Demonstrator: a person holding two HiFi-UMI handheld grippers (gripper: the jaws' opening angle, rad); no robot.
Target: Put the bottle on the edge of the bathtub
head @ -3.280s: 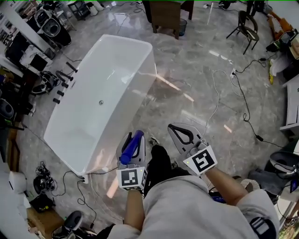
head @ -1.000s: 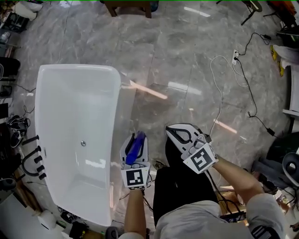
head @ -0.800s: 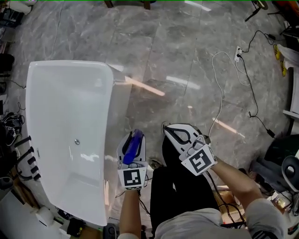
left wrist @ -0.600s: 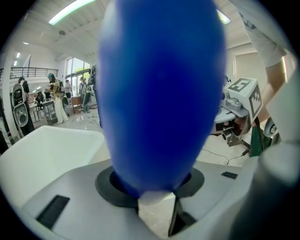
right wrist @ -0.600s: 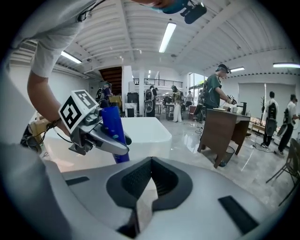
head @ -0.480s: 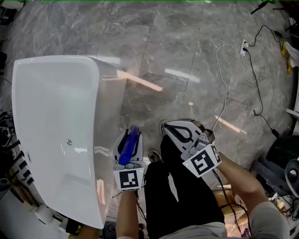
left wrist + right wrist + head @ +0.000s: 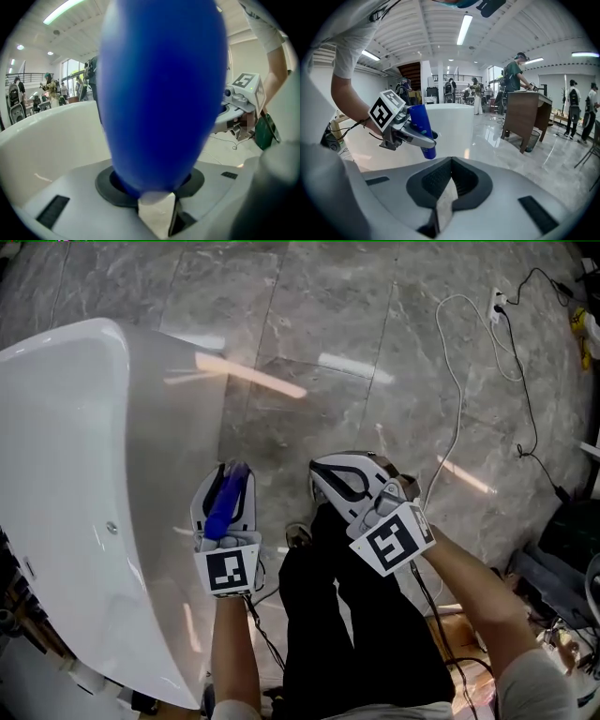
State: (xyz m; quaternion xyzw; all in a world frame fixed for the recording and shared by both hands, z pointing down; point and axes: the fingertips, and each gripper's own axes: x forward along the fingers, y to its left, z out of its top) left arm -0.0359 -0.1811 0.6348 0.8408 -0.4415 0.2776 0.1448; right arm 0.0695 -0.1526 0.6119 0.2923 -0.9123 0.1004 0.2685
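Note:
A blue bottle (image 7: pixel 228 502) lies lengthwise between the jaws of my left gripper (image 7: pixel 226 472), which is shut on it. In the left gripper view the bottle (image 7: pixel 159 93) fills most of the picture. The white bathtub (image 7: pixel 56 427) is at the left, and its outer wall runs just left of the left gripper. In the right gripper view the bottle (image 7: pixel 423 125) hangs in front of the tub's (image 7: pixel 452 124) near end. My right gripper (image 7: pixel 322 471) is held beside the left one, over the floor, shut with nothing in it.
The person's dark trousers (image 7: pixel 347 615) stand between the two arms. A white cable (image 7: pixel 457 409) runs over the grey marble floor to a socket strip (image 7: pixel 497 301) at the top right. A wooden desk (image 7: pixel 527 117) and several people stand far behind the tub.
Both grippers have sunk toward the floor, still side by side. The bathtub now looms larger and closer at the left. The bottle has stayed in the left gripper.

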